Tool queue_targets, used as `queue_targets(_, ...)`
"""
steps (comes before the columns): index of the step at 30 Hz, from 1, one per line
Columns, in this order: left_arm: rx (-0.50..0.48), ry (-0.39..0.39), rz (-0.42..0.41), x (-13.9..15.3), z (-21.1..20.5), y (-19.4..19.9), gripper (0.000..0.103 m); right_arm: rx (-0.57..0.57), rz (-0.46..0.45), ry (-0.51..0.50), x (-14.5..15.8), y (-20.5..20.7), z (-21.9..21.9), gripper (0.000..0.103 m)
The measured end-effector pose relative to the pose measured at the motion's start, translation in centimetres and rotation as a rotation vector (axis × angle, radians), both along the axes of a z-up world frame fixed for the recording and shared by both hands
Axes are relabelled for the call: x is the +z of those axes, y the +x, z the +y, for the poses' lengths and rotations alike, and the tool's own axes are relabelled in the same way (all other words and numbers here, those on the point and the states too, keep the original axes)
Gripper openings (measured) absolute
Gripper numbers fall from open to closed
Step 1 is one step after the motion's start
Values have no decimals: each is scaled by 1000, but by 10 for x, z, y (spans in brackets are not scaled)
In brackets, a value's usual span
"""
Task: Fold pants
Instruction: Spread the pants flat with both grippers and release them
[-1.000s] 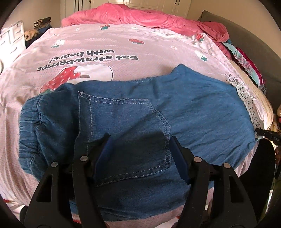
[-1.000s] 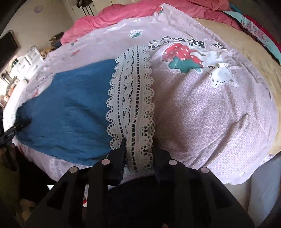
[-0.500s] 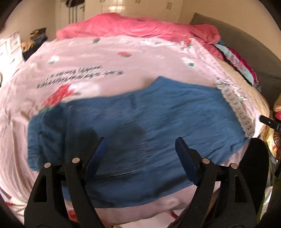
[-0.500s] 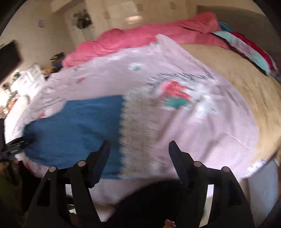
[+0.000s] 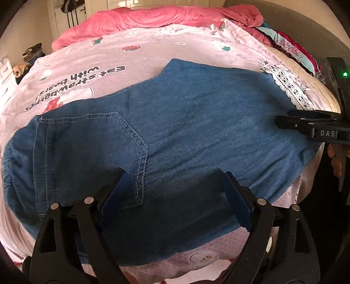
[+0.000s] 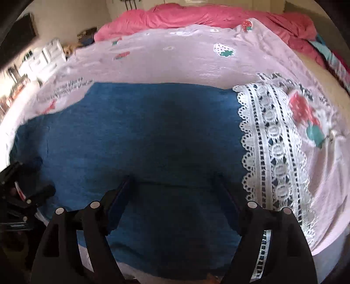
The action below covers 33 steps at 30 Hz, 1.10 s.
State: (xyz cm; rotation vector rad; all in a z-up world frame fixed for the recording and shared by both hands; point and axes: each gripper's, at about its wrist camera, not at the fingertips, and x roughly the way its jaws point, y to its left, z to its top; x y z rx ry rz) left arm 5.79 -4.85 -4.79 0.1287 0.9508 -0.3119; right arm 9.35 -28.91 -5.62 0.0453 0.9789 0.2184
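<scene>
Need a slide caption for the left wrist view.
Open left gripper over denim pants laid flat on a pink bedspread.

Two wrist views, close above bed (image 5: 153, 50) edge, facing headboard.
Left over pants (image 5: 186, 122) pocket end; right over lace hem (image 6: 273, 142) end. Shared: pants middle, pink quilt (image 6: 196, 15).

"Eat strawberries with bears!" upside down on the pink bedsheet (image 5: 153, 54); "DAS" on the right tongs (image 5: 282, 121).

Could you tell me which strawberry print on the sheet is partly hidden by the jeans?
The large strawberry under the "Eat strawberries" lettering; the jeans overlap it.
</scene>
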Motion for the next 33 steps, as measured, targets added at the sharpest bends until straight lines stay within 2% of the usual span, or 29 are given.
queue_targets(4, -2, 2, -4, 0, -1, 0, 82, -18, -26, 15, 6, -8, -9, 77)
queue_targets(9, 3, -16, -5, 6, 0, -3, 83, -74, -81, 122, 31, -36, -37, 80)
queue_targets(15, -2, -22, -28, 19, -3, -10, 86, -165, -128, 115, 50, -63, -80, 87)
queue_targets(24, -39, -37, -61, 36, -14, -24, 89, -249, -124, 111, 47, -88, -106, 91)
queue_targets(33, -86, -33, -76, 49, -37, -20, 90, -212, -105, 149, 37, -96, -98, 92)
